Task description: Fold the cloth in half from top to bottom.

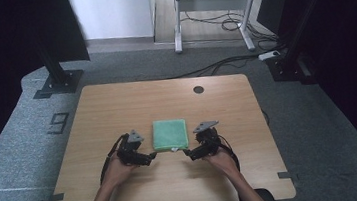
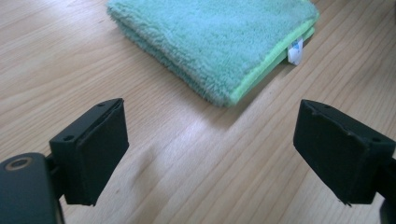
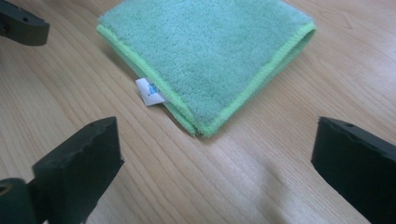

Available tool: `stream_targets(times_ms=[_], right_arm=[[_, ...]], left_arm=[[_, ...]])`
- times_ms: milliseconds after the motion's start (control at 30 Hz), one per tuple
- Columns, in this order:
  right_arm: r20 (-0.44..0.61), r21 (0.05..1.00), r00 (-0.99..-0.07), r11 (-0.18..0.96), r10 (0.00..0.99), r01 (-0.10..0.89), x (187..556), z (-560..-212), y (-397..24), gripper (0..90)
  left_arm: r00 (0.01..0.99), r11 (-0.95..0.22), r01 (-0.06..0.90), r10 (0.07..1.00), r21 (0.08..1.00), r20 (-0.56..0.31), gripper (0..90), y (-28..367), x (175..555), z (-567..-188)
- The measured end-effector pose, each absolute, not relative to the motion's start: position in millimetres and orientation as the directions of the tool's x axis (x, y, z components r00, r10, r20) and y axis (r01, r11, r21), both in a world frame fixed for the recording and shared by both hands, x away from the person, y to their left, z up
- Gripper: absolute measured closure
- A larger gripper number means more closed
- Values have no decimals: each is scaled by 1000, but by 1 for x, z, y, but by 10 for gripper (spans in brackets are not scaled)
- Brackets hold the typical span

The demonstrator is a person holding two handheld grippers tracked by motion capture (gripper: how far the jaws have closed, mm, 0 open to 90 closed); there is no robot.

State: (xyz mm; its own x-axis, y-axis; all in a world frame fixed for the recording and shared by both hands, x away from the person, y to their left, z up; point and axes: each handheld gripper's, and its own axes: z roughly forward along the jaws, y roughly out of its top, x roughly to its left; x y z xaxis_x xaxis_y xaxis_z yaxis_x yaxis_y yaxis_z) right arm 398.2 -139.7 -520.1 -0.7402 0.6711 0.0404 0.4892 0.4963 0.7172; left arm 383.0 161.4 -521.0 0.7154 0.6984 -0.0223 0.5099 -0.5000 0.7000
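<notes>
high view: folded towel (image 1: pixel 170 134) flat on bench (image 1: pixel 117 107), near the front edge, between left gripper (image 1: pixel 151 156) and right gripper (image 1: pixel 187 154). both just beside its near corners, not touching. left gripper view: jaws wide apart, nothing between, towel's near corner (image 2: pixel 223 98) just ahead, white tag (image 2: pixel 295 50) poking from the folded edge. right gripper view: jaws likewise spread and empty over bare wood, towel corner (image 3: pixel 201 128) just ahead, tag (image 3: pixel 149 91) to its left. looks like the end of a fold: towel let go, lying square. could equally be a fresh approach; cannot tell. next, probably: either back off, or for another fold, ease each pair of jaws down onto a near corner, pinch all layers together, lift evenly so the stack doesn't slip apart.
</notes>
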Motion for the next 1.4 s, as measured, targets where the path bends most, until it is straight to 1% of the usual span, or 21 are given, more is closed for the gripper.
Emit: stream_targets(times_ms=[167,333,767,1033,1400], right_arm=[[31,724,-736,493,676,483,393,-516,-146,0],[-1,721,-740,513,672,465,386,-512,-155,0],[-13,741,-725,494,689,456,371,-503,-179,0],[-9,742,-703,476,711,472,361,-508,-194,0],[4,729,-684,466,730,501,354,-526,-206,0]], left_arm=[[711,-505,501,703,703,-2,66,169,377,-520],[707,-509,494,707,705,15,31,176,370,-516],[710,-532,466,701,707,59,2,195,351,-506],[696,-520,476,716,709,57,0,212,339,-508],[671,-495,513,741,701,32,0,230,331,-528]])
